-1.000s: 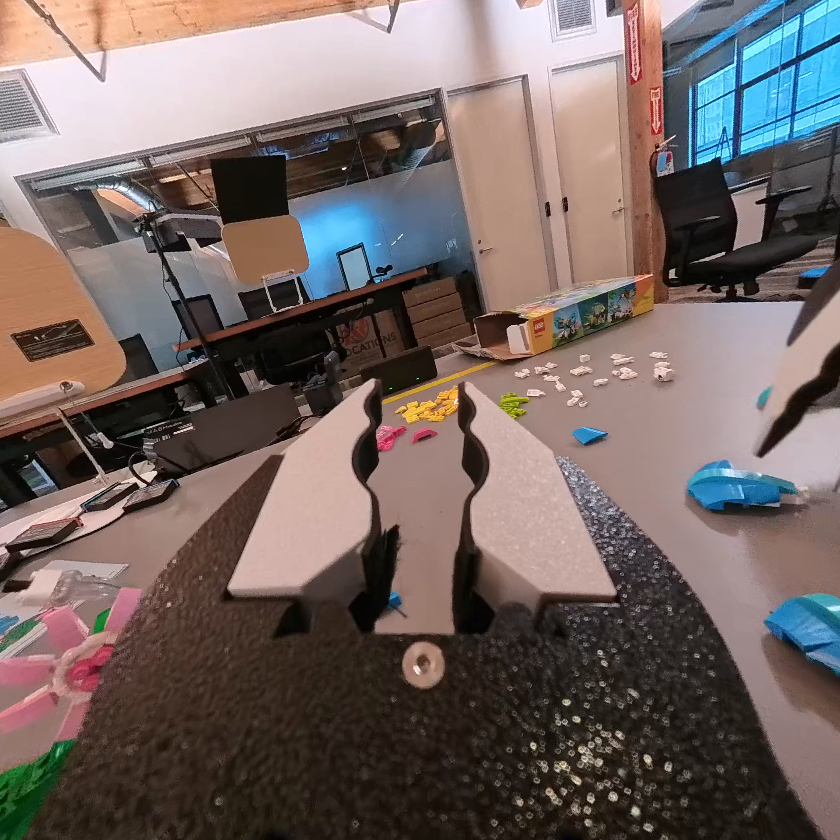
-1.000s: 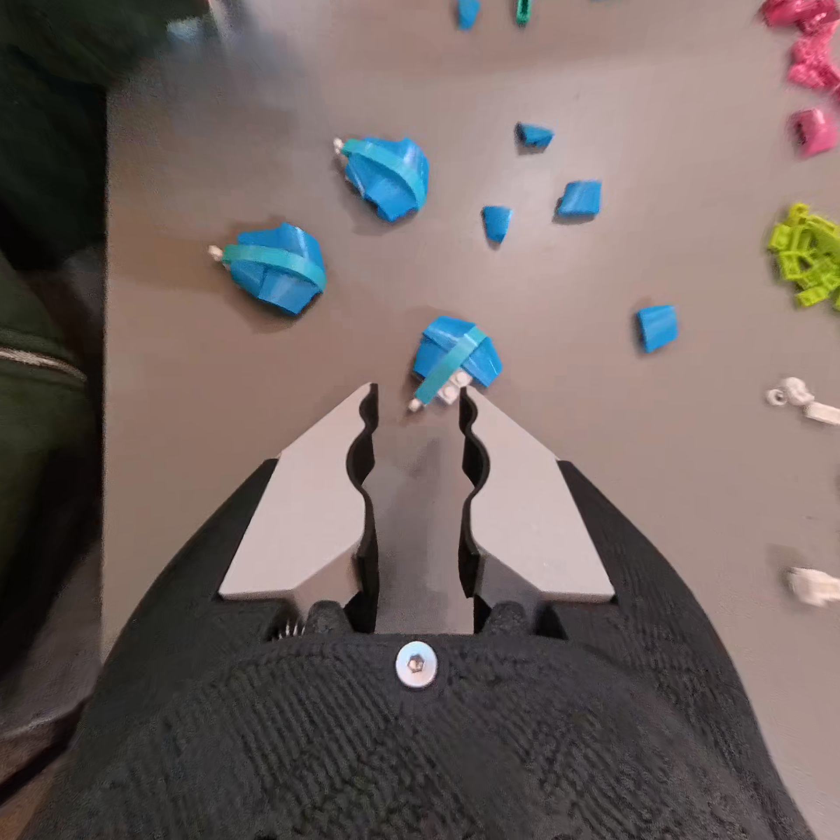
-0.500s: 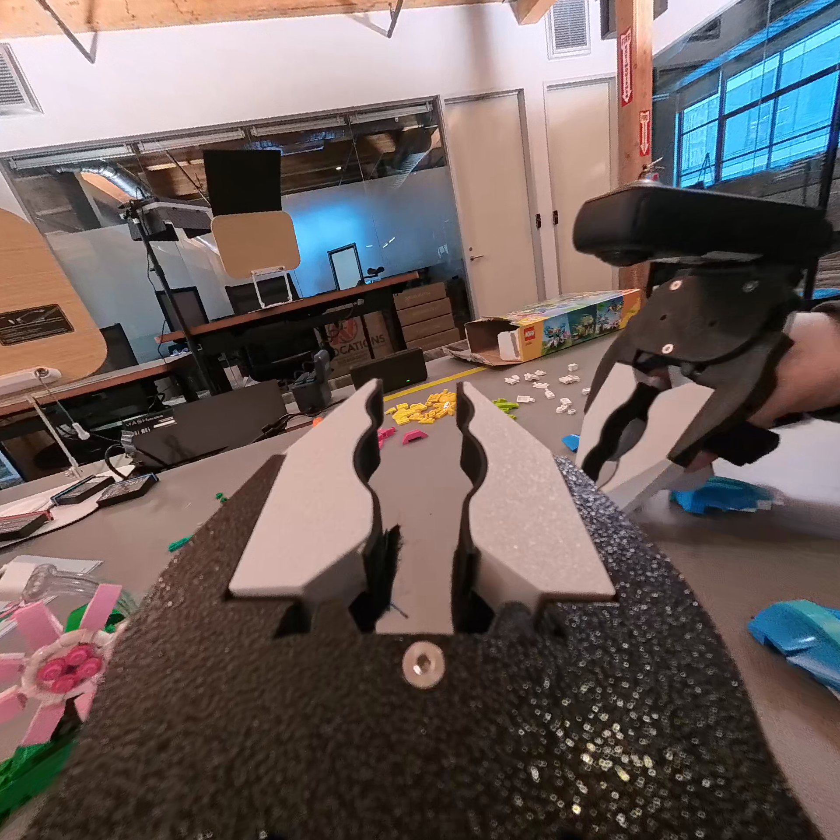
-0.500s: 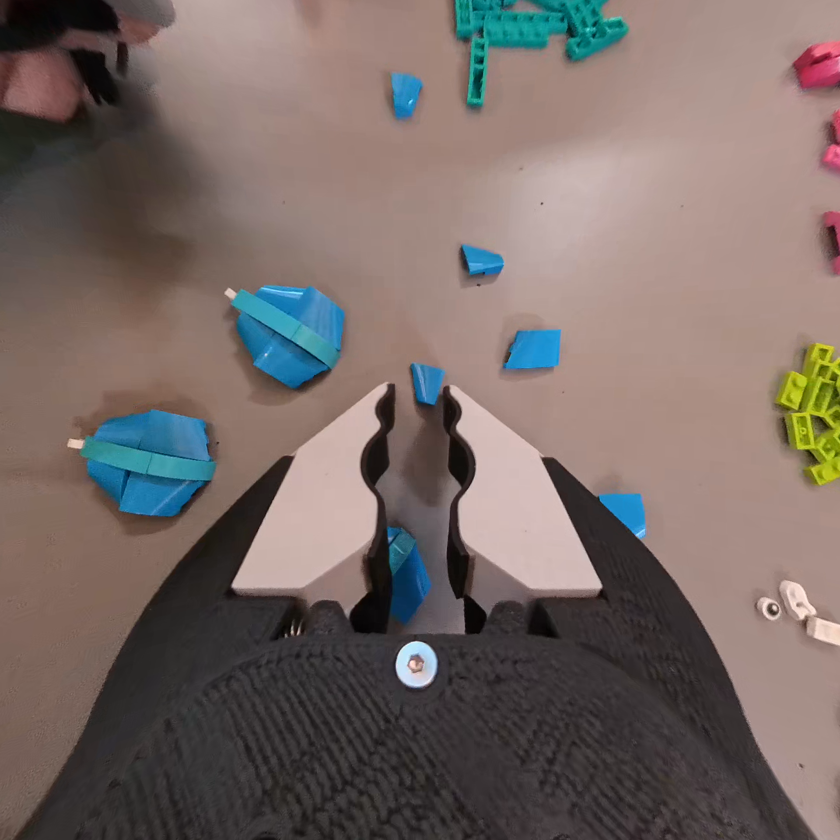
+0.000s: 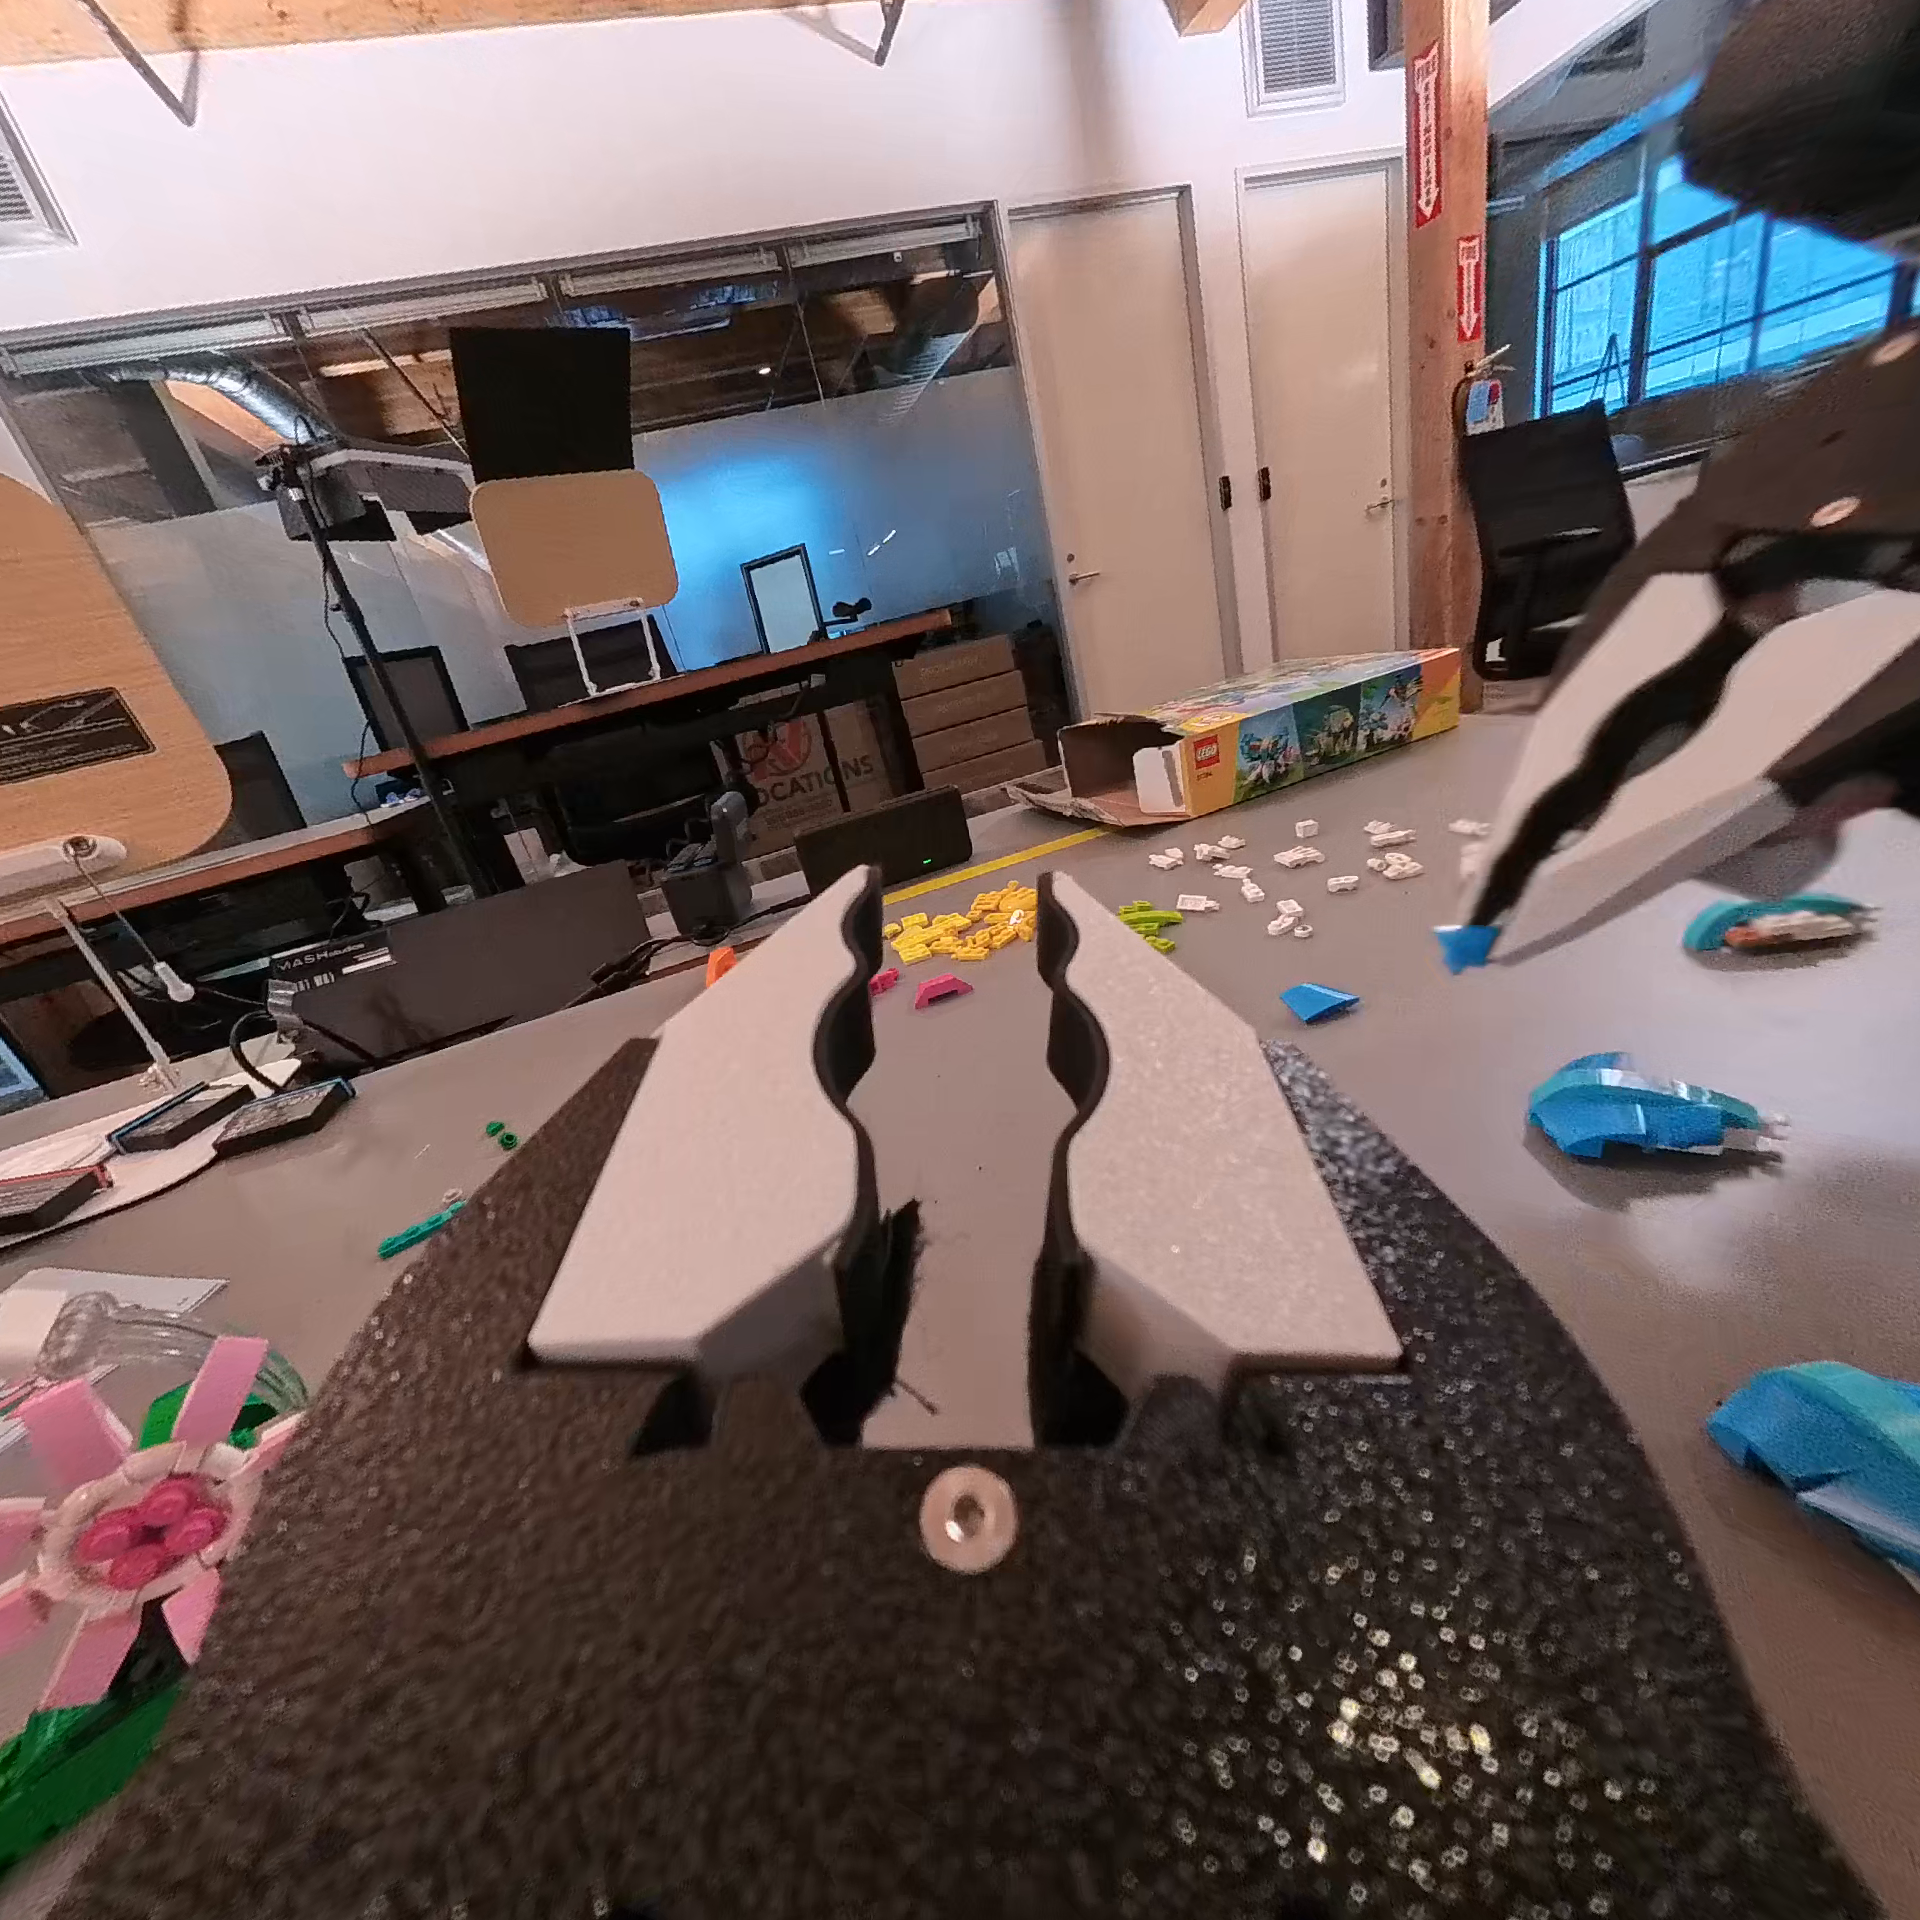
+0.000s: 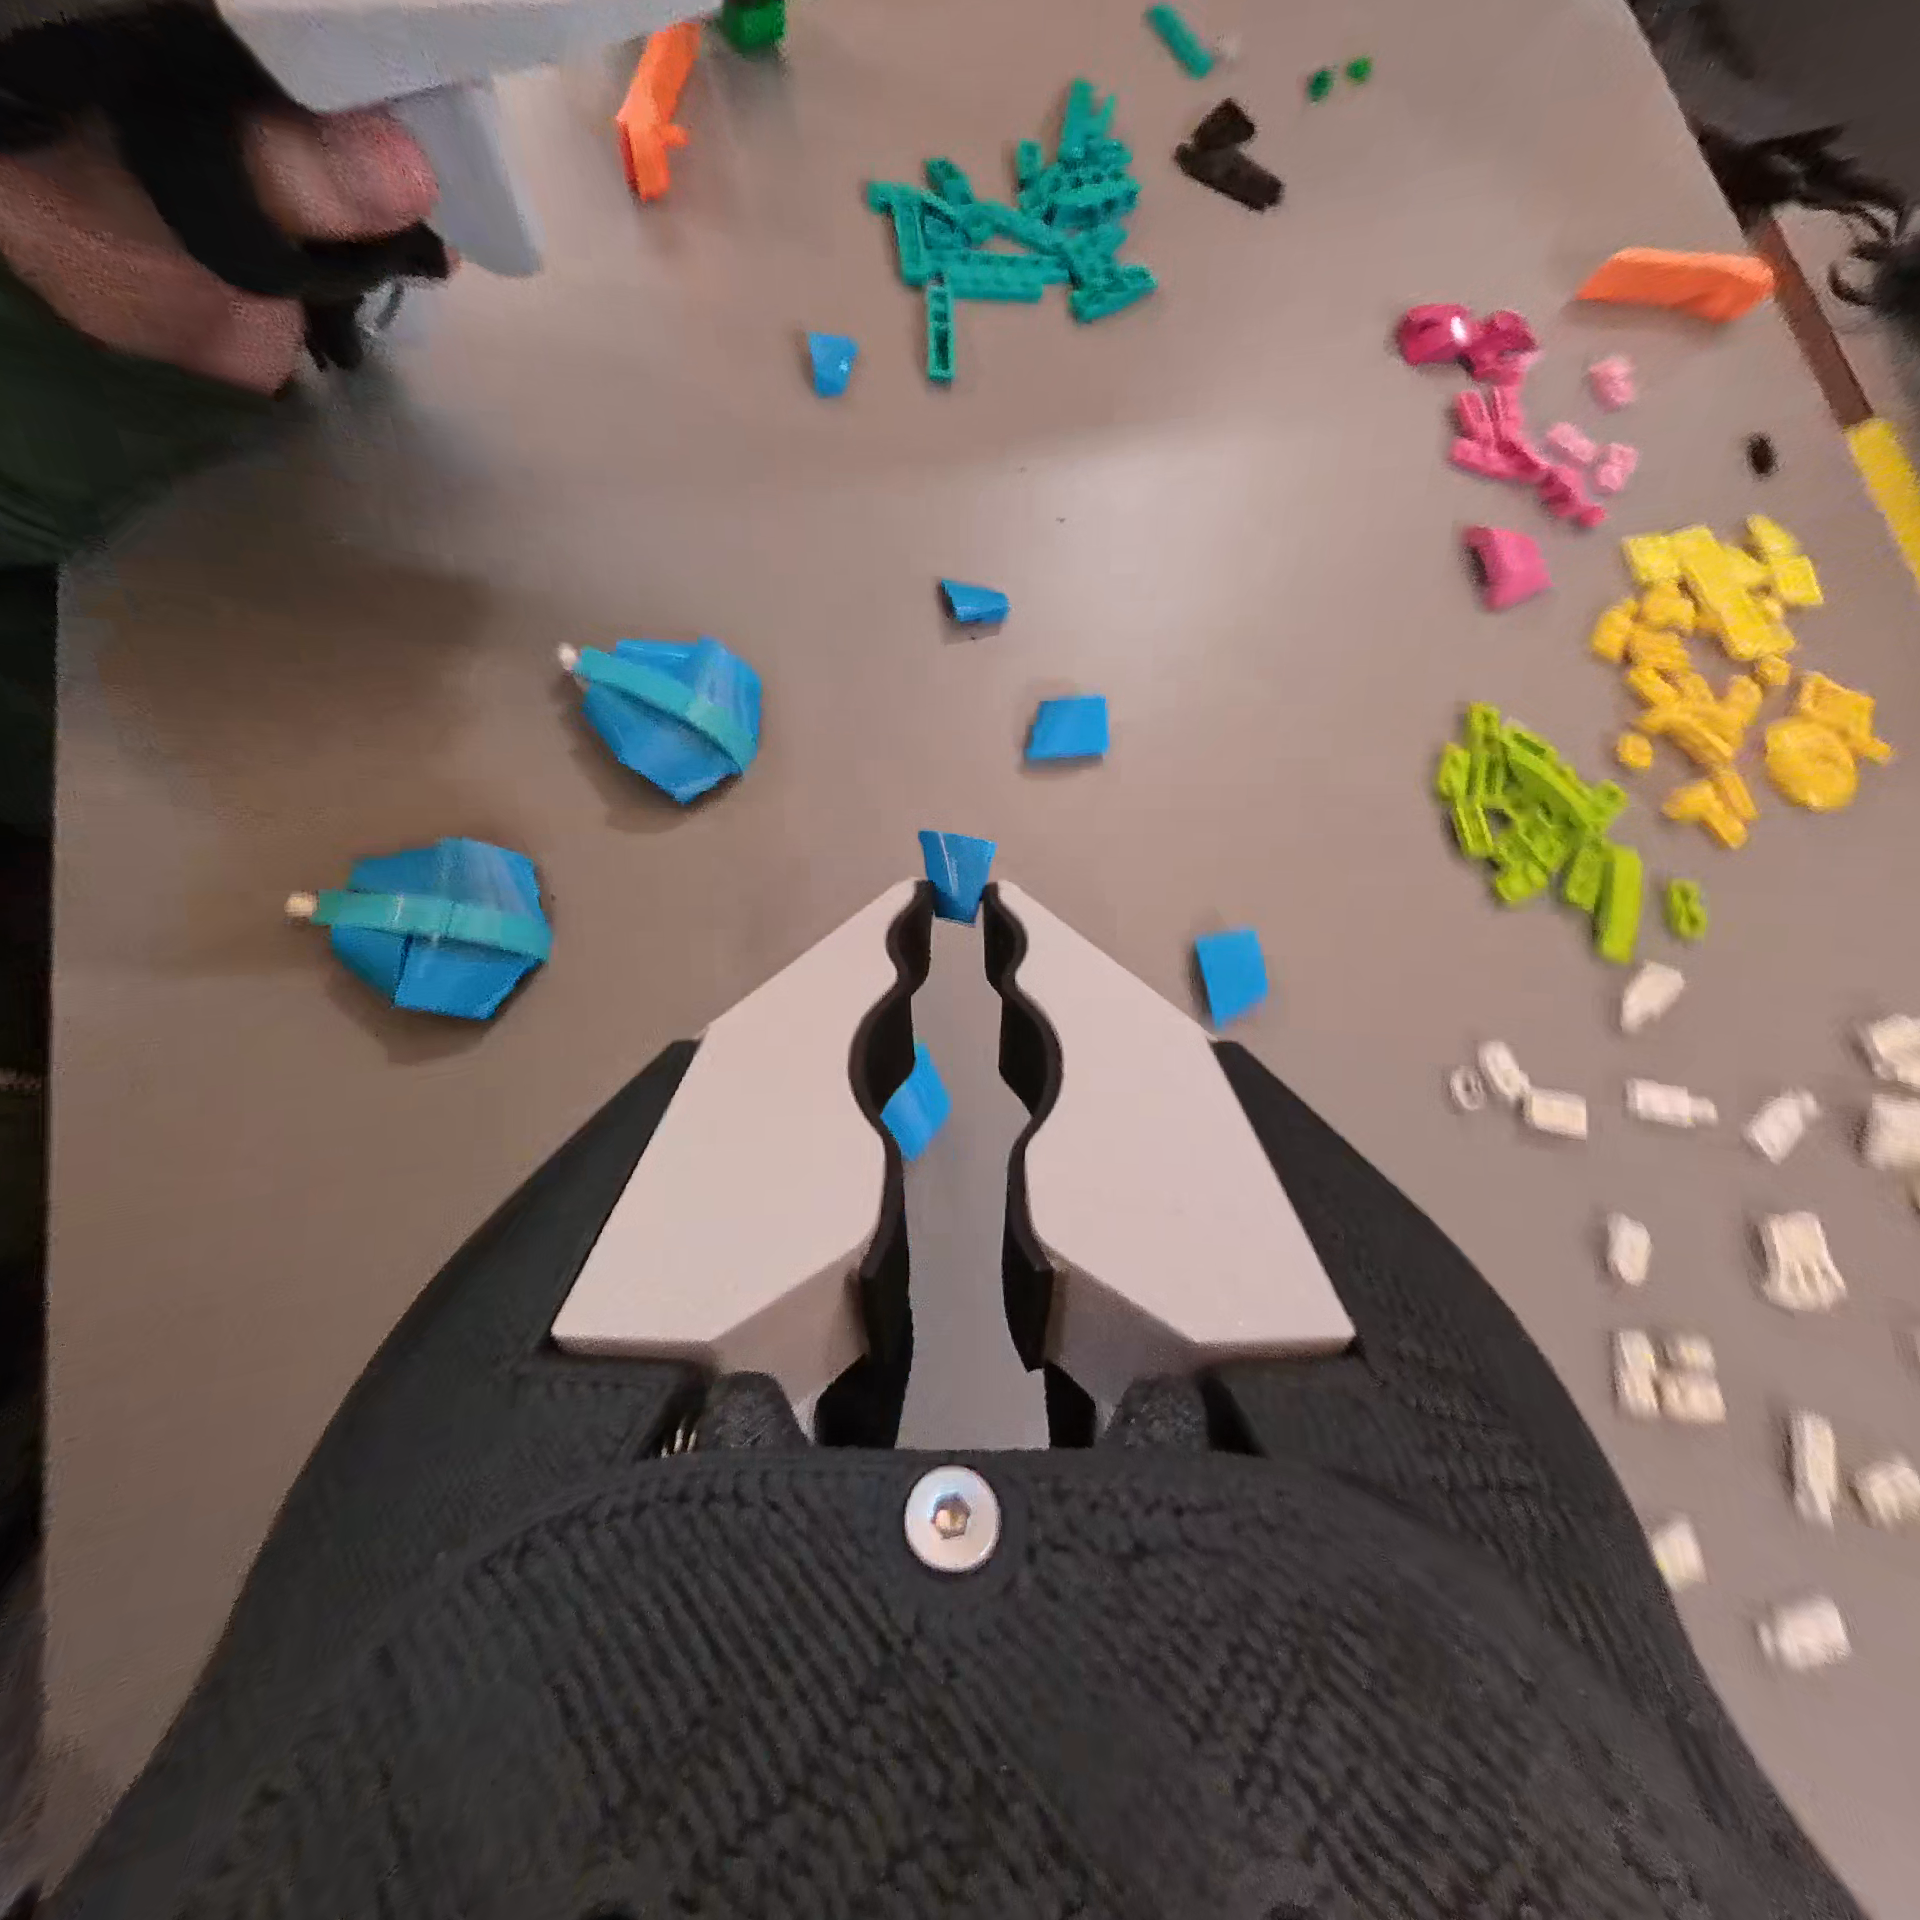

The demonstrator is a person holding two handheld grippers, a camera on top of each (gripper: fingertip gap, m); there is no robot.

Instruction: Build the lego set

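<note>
My right gripper is shut on a small blue wedge brick, pinched at the very fingertips close to the grey table. In the left wrist view the right gripper shows with the wedge at its tip. Two blue-and-teal assemblies lie to the left. A third blue piece shows through the gap between the fingers, below them. My left gripper is open and empty, held over the table.
Loose blue wedges lie ahead and right. Piles of teal, pink, yellow, lime and white bricks lie around. A pink flower build and the set's box are in the left wrist view. Left tips to right tips: about 15 cm. My right tips are about 30 cm from the pink flower build, my left tips only 15 cm.
My right gripper moved forward past a blue assembly and closed on the small blue wedge. The left gripper stayed open and shifted only slightly.
</note>
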